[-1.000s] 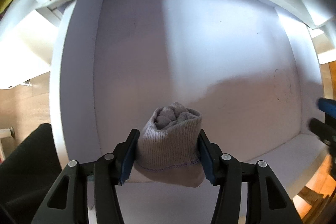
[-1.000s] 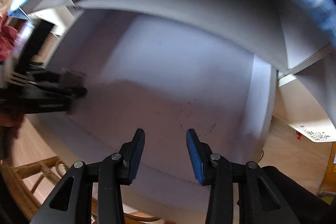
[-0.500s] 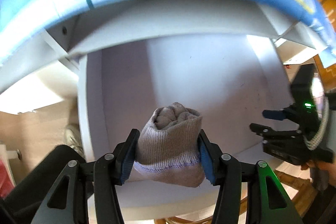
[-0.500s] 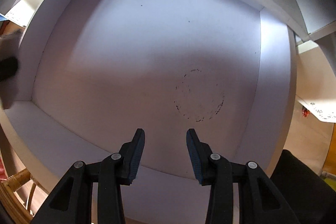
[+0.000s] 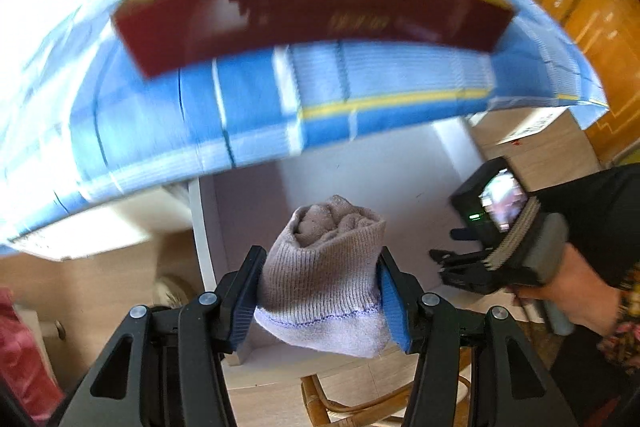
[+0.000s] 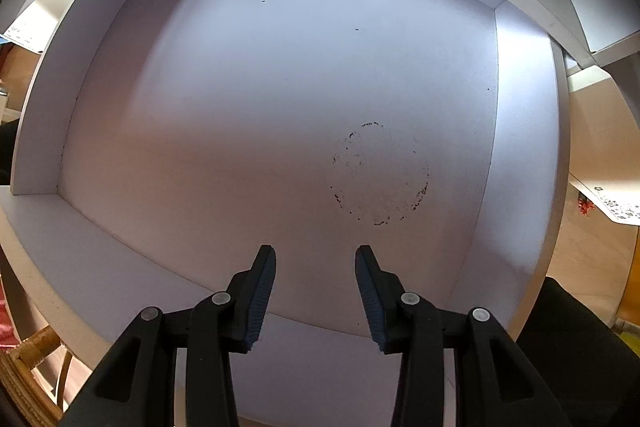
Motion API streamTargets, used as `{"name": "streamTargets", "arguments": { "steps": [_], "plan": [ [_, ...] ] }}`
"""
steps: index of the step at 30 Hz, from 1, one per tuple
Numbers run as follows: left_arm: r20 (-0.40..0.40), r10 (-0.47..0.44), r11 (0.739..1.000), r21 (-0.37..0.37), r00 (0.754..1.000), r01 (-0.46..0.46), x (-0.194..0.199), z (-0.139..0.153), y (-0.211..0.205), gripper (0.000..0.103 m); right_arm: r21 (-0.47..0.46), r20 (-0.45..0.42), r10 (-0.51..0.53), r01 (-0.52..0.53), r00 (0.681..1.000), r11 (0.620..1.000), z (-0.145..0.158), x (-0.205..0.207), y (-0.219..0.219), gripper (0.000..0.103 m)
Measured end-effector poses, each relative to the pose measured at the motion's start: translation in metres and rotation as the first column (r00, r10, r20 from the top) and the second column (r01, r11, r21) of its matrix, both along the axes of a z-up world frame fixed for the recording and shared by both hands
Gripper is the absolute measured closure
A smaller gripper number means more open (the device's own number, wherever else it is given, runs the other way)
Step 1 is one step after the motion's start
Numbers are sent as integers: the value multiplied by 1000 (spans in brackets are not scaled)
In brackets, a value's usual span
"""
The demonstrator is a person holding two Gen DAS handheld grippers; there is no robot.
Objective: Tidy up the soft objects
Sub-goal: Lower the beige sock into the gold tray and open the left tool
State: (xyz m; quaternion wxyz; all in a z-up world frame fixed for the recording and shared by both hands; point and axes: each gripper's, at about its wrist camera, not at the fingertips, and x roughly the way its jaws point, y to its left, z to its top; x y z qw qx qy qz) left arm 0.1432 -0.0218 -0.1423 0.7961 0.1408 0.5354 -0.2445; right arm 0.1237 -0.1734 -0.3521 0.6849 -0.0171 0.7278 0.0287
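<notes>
We clamp a rolled grey sock (image 5: 320, 267) in our left gripper (image 5: 318, 291). Our right gripper (image 6: 315, 291) hangs partly open, empty, over the white shelf compartment (image 6: 280, 87).

Left gripper (image 5: 318, 291): black plastic frame, two triangular cut-outs low at the outer sides, four silver screws behind the jaws, blue ribbed pads on the inner faces.

Right gripper (image 6: 316, 291): same build; black frame, four silver screws, dark blue ribbed pads. Seen from the left wrist it carries a black box behind the jaws with a small green light and a coiled cable.

Sleeve (image 5: 592, 215): black, with a patterned cuff.
</notes>
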Motion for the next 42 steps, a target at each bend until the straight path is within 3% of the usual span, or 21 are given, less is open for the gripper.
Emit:
{"name": "streamTargets", "arguments": {
  "steps": [9, 17, 22, 28, 42],
  "plan": [
    [111, -68, 996, -41, 991, 73, 5, 88, -15, 48, 20, 6, -15, 15, 1000, 1000, 2, 1, -4, 62],
    [236, -35, 998, -46, 971, 47, 54, 156, -35, 48, 29, 12, -13, 13, 1000, 1000, 8, 2, -11, 62],
    [251, 21, 999, -46, 968, -10, 90, 158, -46, 48, 34, 15, -7, 7, 1000, 999, 9, -1, -8, 62],
    [164, 95, 993, -81, 982, -82, 126, 130, -56, 48, 49, 15, -6, 5, 1000, 999, 8, -2, -13, 62],
    [64, 99, 995, 8, 993, -100, 154, 75, -63, 48, 75, 9, -28, 27, 1000, 997, 2, 7, -26, 62]
  ]
}}
